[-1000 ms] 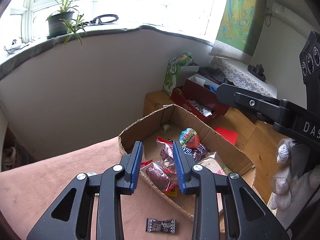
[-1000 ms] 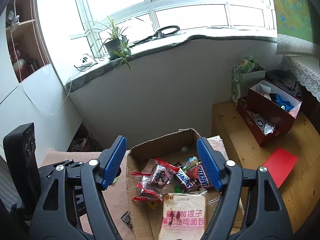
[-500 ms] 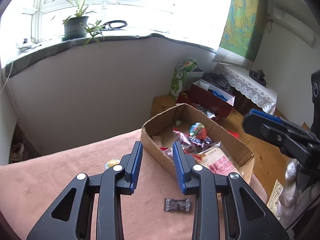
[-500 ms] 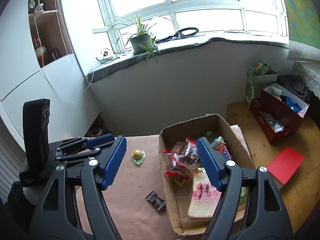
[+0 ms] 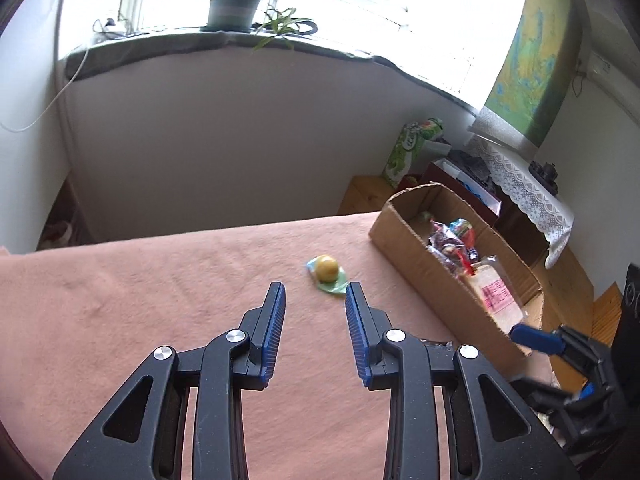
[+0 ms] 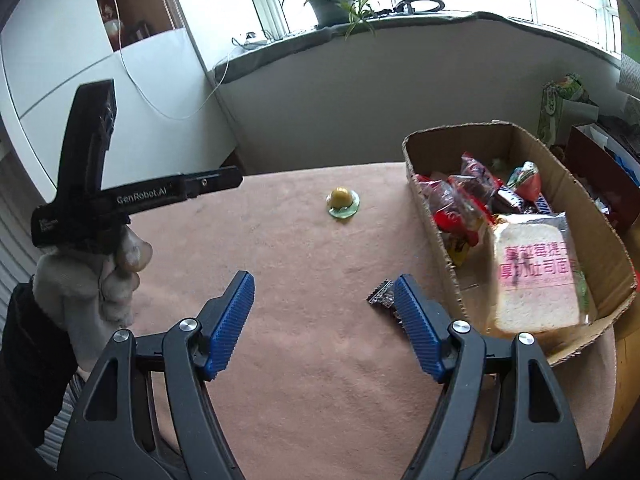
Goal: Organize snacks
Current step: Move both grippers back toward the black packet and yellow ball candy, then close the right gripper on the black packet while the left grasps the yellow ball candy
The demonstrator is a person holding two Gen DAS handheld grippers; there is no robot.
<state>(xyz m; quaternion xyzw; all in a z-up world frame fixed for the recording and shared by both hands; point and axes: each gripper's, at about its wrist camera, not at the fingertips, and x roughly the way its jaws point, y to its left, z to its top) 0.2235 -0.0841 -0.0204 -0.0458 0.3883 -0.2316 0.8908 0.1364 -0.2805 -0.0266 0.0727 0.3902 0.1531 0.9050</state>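
Left wrist: yellow candy (image 5: 327, 269) just beyond open, empty jaws.

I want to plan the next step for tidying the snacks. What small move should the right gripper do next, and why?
Probably ease the right gripper forward and to the right, so its open, empty jaws straddle the small dark wrapped snack. That snack lies loose on the pink cloth, just outside the cardboard box that holds the other snacks, beside the gripper's right finger.

Yellow candy (image 5: 327, 269) beyond empty claw (image 5: 315, 296)
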